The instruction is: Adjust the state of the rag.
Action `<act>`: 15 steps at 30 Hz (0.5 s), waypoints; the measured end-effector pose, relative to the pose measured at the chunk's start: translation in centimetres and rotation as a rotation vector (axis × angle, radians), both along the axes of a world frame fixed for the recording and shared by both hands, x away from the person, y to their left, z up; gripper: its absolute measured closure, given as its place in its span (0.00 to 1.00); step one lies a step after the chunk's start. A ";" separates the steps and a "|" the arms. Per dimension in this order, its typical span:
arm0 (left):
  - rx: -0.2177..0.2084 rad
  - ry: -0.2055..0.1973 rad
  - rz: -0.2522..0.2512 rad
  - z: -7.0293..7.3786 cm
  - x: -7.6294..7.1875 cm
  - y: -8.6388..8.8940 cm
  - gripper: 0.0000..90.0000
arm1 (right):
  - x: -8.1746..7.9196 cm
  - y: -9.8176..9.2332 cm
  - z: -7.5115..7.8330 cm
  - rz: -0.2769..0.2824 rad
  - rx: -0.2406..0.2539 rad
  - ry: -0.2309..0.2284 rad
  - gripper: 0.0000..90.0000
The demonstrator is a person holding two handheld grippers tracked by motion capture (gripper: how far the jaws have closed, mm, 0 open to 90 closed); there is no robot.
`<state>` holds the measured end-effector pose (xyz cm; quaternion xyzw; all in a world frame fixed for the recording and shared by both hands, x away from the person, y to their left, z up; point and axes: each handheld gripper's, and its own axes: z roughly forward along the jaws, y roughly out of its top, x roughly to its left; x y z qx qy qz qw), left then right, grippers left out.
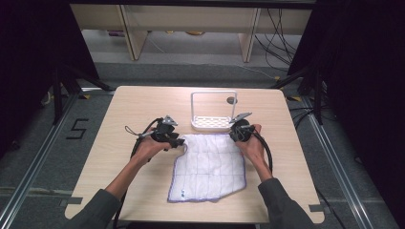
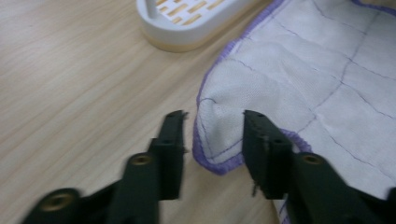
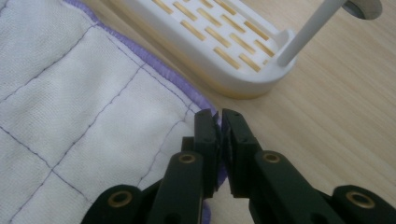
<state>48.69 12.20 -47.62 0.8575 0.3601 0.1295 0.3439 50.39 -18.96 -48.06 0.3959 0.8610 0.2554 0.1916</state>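
Note:
A white quilted cloth [image 1: 210, 167] with a purple hem lies flat on the wooden table [image 1: 138, 105], in front of a white drying rack [image 1: 213, 123]. My left gripper [image 1: 179, 141] rests at the cloth's far left corner. In the left gripper view its jaws [image 2: 213, 117] stand open, and the cloth [image 2: 303, 79] corner lies loose between them, untouched by the pads. My right gripper [image 1: 236, 135] is at the far right corner. In the right gripper view the gripper [image 3: 218, 115] has its jaws almost together, with only a thin slit, pinching the hem of the cloth [image 3: 70, 102].
The rack [image 3: 224, 51] has a slotted base and a tall white frame, and it stands just beyond both grippers. A small round grey object [image 1: 231, 100] sits behind the rack. Bare tabletop lies to the left and right of the cloth.

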 end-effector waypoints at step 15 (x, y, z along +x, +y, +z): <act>-0.110 0.040 -0.125 -0.2 -13.6 2.1 0.39 | -12.8 -3.4 3.8 0.111 0.164 -0.007 0.57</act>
